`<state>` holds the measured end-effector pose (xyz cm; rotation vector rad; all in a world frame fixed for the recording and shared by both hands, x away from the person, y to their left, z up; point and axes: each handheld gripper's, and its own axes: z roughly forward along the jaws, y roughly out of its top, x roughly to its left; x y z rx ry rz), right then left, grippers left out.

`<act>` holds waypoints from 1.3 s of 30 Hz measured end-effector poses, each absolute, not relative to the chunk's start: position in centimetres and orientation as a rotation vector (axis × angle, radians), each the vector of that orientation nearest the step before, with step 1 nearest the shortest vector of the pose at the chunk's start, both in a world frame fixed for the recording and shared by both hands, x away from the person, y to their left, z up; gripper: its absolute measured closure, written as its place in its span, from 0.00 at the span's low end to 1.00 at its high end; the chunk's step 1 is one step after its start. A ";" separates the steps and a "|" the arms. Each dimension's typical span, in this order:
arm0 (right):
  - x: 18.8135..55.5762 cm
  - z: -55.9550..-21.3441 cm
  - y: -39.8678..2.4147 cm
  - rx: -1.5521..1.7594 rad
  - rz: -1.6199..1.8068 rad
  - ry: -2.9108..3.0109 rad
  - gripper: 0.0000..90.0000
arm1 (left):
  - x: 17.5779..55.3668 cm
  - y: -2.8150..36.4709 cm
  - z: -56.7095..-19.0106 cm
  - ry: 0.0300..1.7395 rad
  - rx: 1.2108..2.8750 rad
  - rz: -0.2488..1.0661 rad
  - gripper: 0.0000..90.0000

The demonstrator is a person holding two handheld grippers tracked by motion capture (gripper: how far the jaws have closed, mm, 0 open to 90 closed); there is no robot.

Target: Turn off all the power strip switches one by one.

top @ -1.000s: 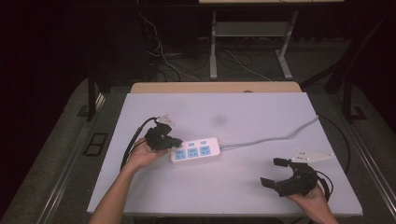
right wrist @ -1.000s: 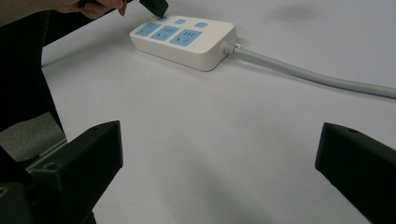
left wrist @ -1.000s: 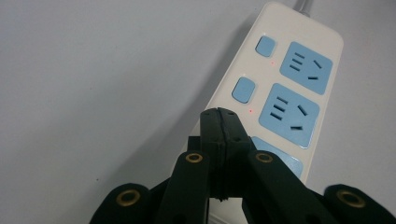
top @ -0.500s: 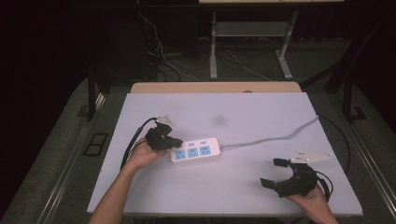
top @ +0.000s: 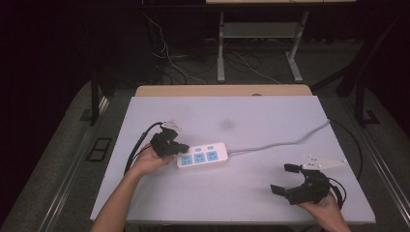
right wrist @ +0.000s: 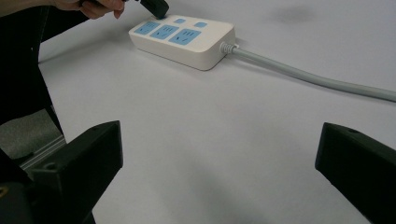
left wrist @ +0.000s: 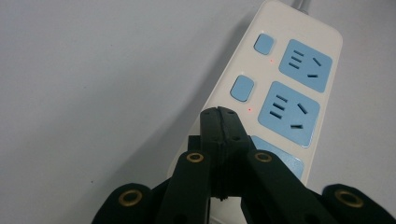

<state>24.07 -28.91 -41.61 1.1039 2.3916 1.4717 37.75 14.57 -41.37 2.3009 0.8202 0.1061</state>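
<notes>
High view: a white power strip (top: 202,155) is seen lying flat on the desk (top: 251,113), nearer its left edge than its right, its grey cable (top: 285,143) run off toward the right edge; the left gripper (top: 180,148) is held at the strip's left end, and the right gripper (top: 285,179) is held well apart near the front right corner. Left gripper view: the jaws are pressed together with nothing between them, their tips set over the strip's third button position beside two blue switches (left wrist: 243,87). Right gripper view: the jaws are spread wide and empty above bare desk, the strip seen far off.
</notes>
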 end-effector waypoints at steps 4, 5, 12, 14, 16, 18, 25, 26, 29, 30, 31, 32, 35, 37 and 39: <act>24.1 -41.6 -29.0 1.107 1.475 2.390 0.01 | 37.9 14.7 -41.4 0.821 2.295 0.091 1.00; 24.1 -41.6 -28.9 1.106 1.473 2.391 0.01 | 37.9 14.7 -41.4 0.824 2.291 0.085 1.00; 24.2 -41.7 -28.9 1.107 1.471 2.393 0.01 | 37.9 14.7 -41.4 0.823 2.290 0.083 1.00; 24.2 -41.6 -29.0 1.107 1.472 2.392 0.01 | 37.9 14.7 -41.4 0.825 2.292 0.085 1.00; 24.1 -41.6 -29.0 1.106 1.475 2.390 0.01 | 37.9 14.7 -41.4 0.821 2.293 0.086 1.00; 24.2 -41.6 -29.0 1.106 1.477 2.389 0.01 | 37.9 14.7 -41.4 0.821 2.293 0.084 1.00; 24.2 -41.6 -29.1 1.113 1.480 2.382 0.01 | 38.2 15.3 -41.0 0.849 2.273 0.104 0.99; 24.2 -41.6 -29.2 1.112 1.480 2.383 0.01 | 38.2 15.4 -41.0 0.850 2.266 0.105 0.99; 24.3 -41.7 -29.2 1.117 1.483 2.379 0.01 | 38.2 15.5 -40.8 0.844 2.265 0.103 0.99; 24.3 -41.7 -29.2 1.117 1.484 2.378 0.01 | 38.2 15.5 -40.7 0.841 2.266 0.103 0.99; 24.3 -41.7 -29.2 1.116 1.483 2.378 0.01 | 38.2 15.4 -40.6 0.837 2.267 0.105 0.99; 24.3 -41.7 -29.2 1.117 1.483 2.379 0.01 | 38.2 15.4 -40.5 0.833 2.264 0.107 0.99; 24.2 -41.7 -29.2 1.115 1.482 2.380 0.01 | 38.0 14.9 -40.1 0.810 2.276 0.114 0.99; 24.3 -41.7 -29.2 1.114 1.482 2.381 0.01 | 37.9 14.5 -39.8 0.790 2.287 0.122 0.99; 24.3 -41.7 -29.2 1.114 1.482 2.381 0.01 | 37.8 14.0 -39.5 0.765 2.299 0.129 0.99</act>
